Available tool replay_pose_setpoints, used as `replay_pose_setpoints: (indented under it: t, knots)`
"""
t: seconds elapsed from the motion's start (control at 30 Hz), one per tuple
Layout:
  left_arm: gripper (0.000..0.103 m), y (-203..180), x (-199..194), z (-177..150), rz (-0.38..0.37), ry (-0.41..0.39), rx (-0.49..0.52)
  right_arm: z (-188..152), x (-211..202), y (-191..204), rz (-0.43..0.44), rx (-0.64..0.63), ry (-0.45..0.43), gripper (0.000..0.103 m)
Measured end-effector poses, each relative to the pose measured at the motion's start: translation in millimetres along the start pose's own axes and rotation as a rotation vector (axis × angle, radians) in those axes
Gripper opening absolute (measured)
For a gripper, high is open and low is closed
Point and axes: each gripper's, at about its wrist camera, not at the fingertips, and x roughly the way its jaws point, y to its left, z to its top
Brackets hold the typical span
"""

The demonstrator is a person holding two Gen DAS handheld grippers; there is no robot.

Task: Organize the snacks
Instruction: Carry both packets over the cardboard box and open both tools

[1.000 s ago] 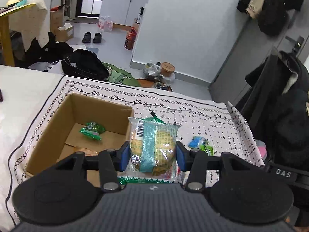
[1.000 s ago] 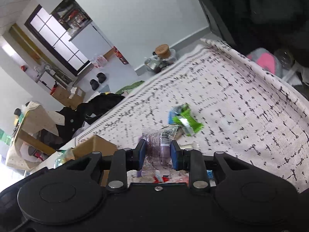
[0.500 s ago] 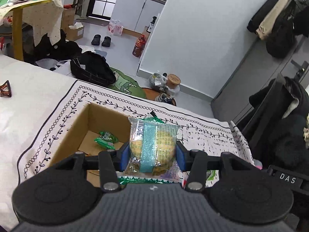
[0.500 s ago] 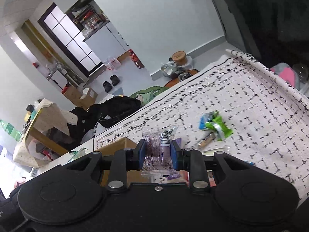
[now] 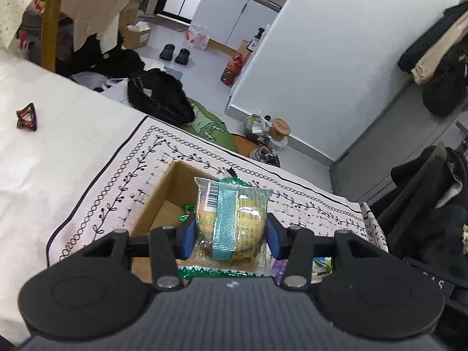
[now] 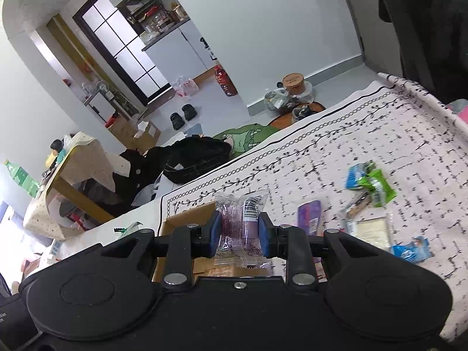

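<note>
Left wrist: claw (image 5: pixel 231 234) around yellow snack (image 5: pixel 231 222)

On my left wrist view, the cardboard box (image 5: pixel 163 201) sits on the patterned cloth (image 5: pixel 117 193), directly ahead of and below the left gripper (image 5: pixel 229 231). A small wrapped snack (image 5: pixel 187 212) lies inside it. On my right wrist view, loose snack packets (image 6: pixel 368 184) lie on the cloth to the right of the box, beyond the right gripper (image 6: pixel 238 231). A hair clip (image 5: pixel 26 117) lies far left, off the cloth.
</note>
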Motion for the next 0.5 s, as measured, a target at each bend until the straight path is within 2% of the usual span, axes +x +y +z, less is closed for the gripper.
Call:
replay_pose_setpoints:
  t: [0.17,0.33,0.5]
  knots:
    - [0.047,15,8,6,0.005,0.03,-0.035,-7,14,15,0.0,-0.01,0.019,0.027]
    - [0.061,36,13,8,0.045,0.033,-0.127,-12,30,29,0.002,-0.018,0.035,0.027]
    - [0.065,43,20,8,0.036,0.067,-0.148,-11,43,42,0.005,-0.029,0.049,0.027]
